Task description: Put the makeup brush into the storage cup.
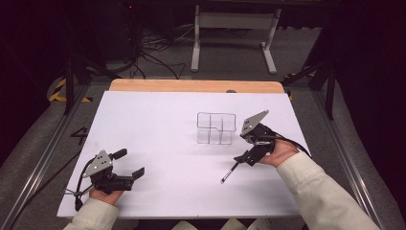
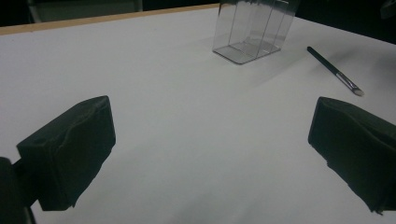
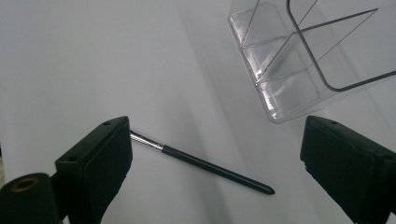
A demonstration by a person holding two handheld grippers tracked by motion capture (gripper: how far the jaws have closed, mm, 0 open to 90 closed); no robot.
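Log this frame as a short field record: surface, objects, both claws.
surface: white table top, wooden strip along its far edge
organizer: clear divided organizer, upright, compartments look empty
brush: thin black brush with metal ferrule, lying flat on the table, near side of the organizer, apart from it
left claw: left claw open, holding nothing, low at the near left
right claw: right claw open, holding nothing, poised at the dark handle end of the brush; jaws straddle it in the right gripper view, not closed on it
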